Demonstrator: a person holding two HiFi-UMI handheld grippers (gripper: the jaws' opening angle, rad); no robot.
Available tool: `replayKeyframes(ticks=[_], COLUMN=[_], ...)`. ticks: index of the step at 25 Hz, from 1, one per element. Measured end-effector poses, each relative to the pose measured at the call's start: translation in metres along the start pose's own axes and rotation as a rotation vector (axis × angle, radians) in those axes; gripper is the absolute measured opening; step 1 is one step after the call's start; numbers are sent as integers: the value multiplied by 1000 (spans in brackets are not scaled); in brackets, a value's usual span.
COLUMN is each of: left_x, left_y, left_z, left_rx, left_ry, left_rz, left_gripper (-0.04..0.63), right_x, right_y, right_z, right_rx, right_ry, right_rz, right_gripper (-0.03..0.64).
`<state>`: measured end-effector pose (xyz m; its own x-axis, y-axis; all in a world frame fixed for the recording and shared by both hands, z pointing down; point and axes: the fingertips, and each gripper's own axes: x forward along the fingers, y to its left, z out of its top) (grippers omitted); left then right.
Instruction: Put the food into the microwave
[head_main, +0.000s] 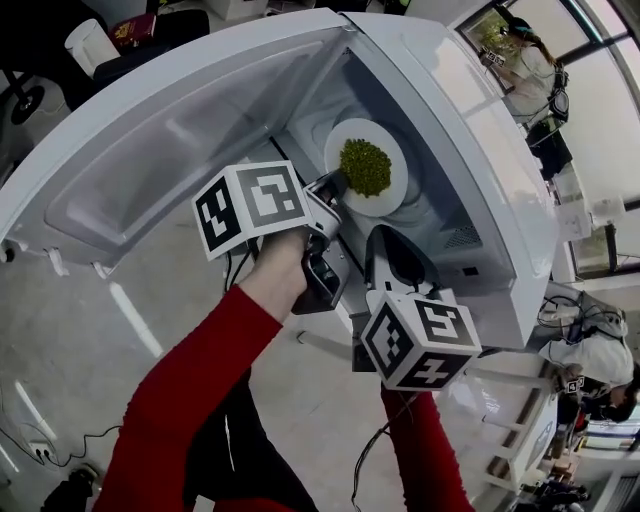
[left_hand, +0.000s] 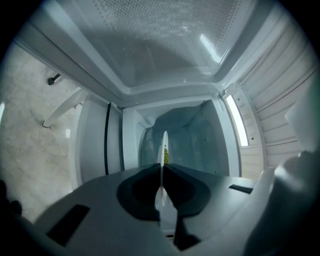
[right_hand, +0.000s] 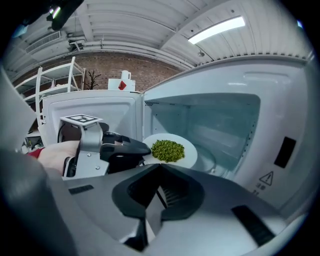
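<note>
**Figure: Plate of green food held inside the open microwave**

The head view showed a white microwave (head_main: 500, 180) with its door (head_main: 150, 150) swung fully open to the left. A white plate (head_main: 392, 195) carrying a mound of green food (head_main: 365, 167) sat within the cavity, near its middle. The left gripper (head_main: 335, 190) reached in from the door side and was clamped on the near-left rim of the plate. In the left gripper view the plate (left_hand: 162, 150) appeared edge-on as a thin white line pinched between the two jaws, with a sliver of green above it. Whether the plate rested on the cavity floor or was held just above it could not be told.

The right gripper (head_main: 392, 245) hung just outside the front opening, below and to the right of the plate and not touching it. Its own view showed its jaws brought together with nothing between them. Beyond them lay the plate (right_hand: 187, 155), the food (right_hand: 167, 150) and the left gripper (right_hand: 142, 149) at the plate's rim.

Both arms wore red sleeves (head_main: 200, 380). A marker cube (head_main: 250, 205) sat on the left gripper and another (head_main: 420, 340) on the right. Pale speckled floor (head_main: 60, 330) lay below the door.
</note>
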<state>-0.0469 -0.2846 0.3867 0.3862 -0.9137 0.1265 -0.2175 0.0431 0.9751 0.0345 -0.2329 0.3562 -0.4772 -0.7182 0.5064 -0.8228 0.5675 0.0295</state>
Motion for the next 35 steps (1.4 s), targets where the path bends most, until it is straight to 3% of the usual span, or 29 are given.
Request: replayKeyframes(ticks=[11,27,30,35], left_x=[40,79,80,84], left_y=[-3,-4,-4,-5], left_z=[12,11,11,0], left_rx=[22,86,111,215], left_ry=[12,122,139,205], left_rz=[35,108,119,173], left_gripper=[23,23,23,23], right_x=[15,13,15,13], right_y=[-7,-19,-20,-26], right_z=[7,15,13,11], right_rx=[-21,-23,-14,-5], right_ry=[25,39,51,62], right_rz=[-9,-59,-66,-79], right_gripper=[14,14,14,14])
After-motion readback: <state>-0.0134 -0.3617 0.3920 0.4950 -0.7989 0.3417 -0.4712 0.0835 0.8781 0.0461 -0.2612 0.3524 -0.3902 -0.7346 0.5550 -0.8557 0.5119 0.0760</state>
